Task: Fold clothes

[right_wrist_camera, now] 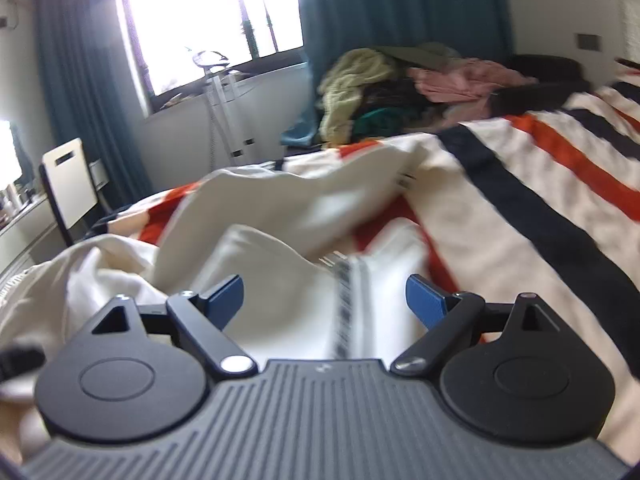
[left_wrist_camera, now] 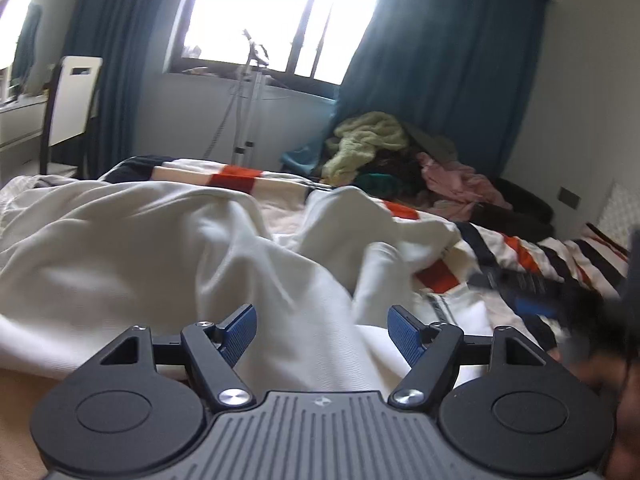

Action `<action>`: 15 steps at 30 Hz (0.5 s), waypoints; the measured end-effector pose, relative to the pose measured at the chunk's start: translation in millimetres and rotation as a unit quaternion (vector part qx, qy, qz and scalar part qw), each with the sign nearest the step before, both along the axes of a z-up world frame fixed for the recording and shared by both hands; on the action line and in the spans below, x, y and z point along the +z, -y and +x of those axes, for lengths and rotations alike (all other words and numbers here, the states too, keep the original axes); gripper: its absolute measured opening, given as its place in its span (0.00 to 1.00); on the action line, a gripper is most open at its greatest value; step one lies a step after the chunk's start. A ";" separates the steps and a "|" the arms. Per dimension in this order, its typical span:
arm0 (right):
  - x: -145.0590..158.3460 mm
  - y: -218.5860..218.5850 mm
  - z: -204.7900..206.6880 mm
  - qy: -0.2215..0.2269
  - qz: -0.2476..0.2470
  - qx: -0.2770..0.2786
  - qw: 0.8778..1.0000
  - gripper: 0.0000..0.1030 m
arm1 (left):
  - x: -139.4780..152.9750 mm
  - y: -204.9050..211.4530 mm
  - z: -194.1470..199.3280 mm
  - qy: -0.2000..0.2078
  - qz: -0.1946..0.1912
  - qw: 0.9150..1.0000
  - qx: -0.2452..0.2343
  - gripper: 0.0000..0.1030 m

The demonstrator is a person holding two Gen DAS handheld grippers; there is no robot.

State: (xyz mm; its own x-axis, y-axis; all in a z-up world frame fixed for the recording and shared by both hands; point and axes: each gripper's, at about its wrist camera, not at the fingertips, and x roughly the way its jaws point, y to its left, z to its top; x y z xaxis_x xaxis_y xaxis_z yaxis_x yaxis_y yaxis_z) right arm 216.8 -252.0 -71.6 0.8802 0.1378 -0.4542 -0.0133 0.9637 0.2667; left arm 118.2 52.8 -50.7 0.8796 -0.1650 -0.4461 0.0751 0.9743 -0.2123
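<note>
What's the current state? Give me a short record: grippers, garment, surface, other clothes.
left gripper: open, white cloth between its blue pads, not clamped
right gripper: open, over the garment's striped edge
garment: white garment, crumpled, unfolded, on the bed
surface: striped bedspread, orange, black and cream
other clothes: pile of clothes at the far side by the teal curtain
image: motion blur, fine detail unclear

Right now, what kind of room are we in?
Most likely a bedroom: a bed under a cream bedspread with orange and navy stripes, long teal curtains beside a bright window, and a heap of unfolded clothes at the far side.
</note>
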 end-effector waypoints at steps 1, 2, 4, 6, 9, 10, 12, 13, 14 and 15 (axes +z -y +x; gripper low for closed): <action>5.7 -6.8 13.7 -0.003 0.008 0.007 1.000 0.87 | 0.2 -4.1 -0.8 0.004 0.002 1.000 0.010 0.72; 9.6 -12.0 28.8 -0.011 0.027 0.013 0.999 0.87 | 0.5 -8.1 -1.1 0.005 0.004 1.000 0.019 0.72; 11.4 -25.8 61.1 -0.045 0.036 0.026 0.998 0.87 | -0.1 -17.6 1.3 0.003 -0.005 0.999 0.033 0.72; 7.3 -40.8 91.7 -0.087 0.031 0.031 0.995 0.87 | -2.2 -28.6 5.1 0.001 -0.033 0.998 0.048 0.72; -11.4 -57.7 124.3 -0.149 0.035 0.024 0.988 0.87 | -6.0 -45.7 10.9 -0.002 -0.083 0.994 0.072 0.73; -18.2 -64.6 131.9 -0.168 0.027 0.028 0.985 0.86 | -7.3 -51.3 12.8 -0.004 -0.100 0.992 0.080 0.73; -28.8 -78.2 139.1 -0.178 -0.003 0.039 0.983 0.86 | -10.0 -61.6 16.6 -0.007 -0.129 0.987 0.094 0.73; -34.2 -84.6 142.3 -0.185 -0.017 0.043 0.982 0.86 | -12.1 -65.4 18.5 -0.010 -0.140 0.985 0.097 0.73; -39.8 -90.0 144.0 -0.195 -0.031 0.046 0.979 0.86 | -14.5 -68.0 20.3 -0.015 -0.151 0.984 0.098 0.73; -45.4 -95.5 145.7 -0.206 -0.044 0.049 0.976 0.86 | -16.8 -69.5 22.0 -0.020 -0.159 0.982 0.099 0.73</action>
